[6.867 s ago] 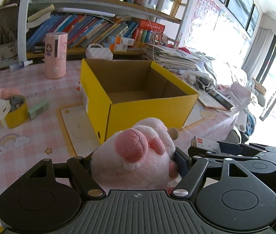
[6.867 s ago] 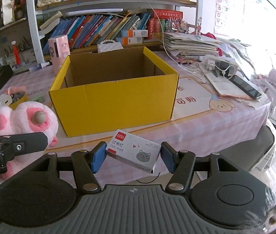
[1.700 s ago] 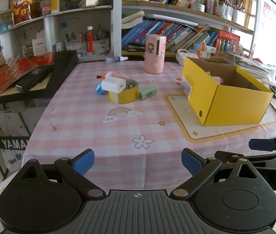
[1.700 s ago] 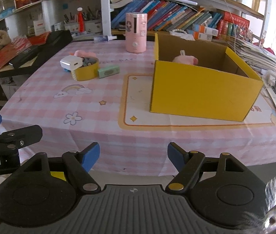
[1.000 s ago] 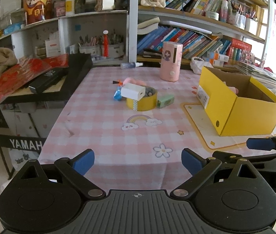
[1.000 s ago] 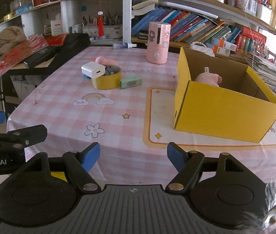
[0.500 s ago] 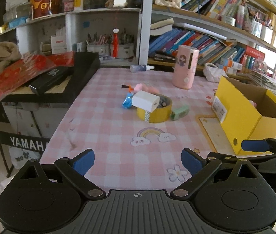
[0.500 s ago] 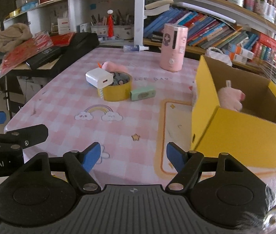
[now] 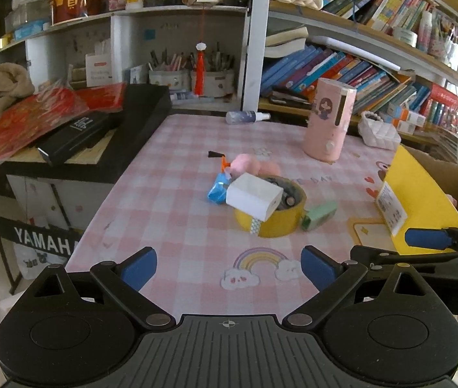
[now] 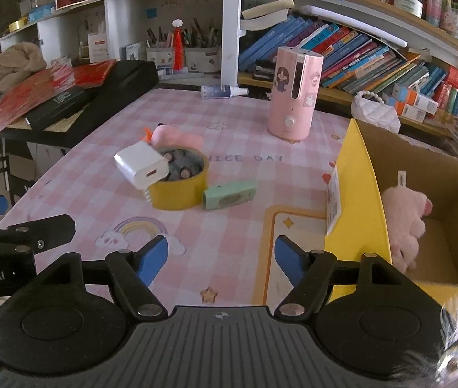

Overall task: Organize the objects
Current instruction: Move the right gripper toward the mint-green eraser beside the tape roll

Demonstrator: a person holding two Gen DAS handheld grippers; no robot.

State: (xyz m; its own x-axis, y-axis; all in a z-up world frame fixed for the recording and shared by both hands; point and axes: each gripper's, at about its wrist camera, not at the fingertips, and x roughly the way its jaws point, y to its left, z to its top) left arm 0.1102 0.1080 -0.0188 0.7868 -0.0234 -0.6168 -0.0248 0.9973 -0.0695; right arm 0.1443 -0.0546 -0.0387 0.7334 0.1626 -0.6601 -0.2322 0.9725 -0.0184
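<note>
Right now we have both tongs empty and spread wide — left tongs (image 9: 227, 268) and right tongs (image 10: 221, 257) hover low over the near edge of the bench (image 9: 177, 226), facing the loose cluster. Yellow box (image 10: 358, 194) sits at our right on the bench; pink plush (image 10: 405, 218) already lies inside it, against the near wall.

Still out: white charger (image 10: 141, 165) tilted on the rim of the yellow tape roll (image 10: 179, 190), which looks to hold small batteries in its core; green case (image 10: 230, 195) just beside the roll, apparently touching it; a small pink toy (image 10: 172, 135) behind the roll; a blue packet (image 9: 217, 189) beside the charger in the left view. The pink humidifier (image 10: 293, 93) stands further back.

Our judgement: the step is reaching for the next item. Charger looks best for the left tongs — it is on top and free. Close across its flat faces, lift straight up so the roll does not tip or spill. Right tongs can take the green case across its narrow width; approach from the side away from the roll to avoid nudging it. Carry over the box wall, release low beside the plush.
</note>
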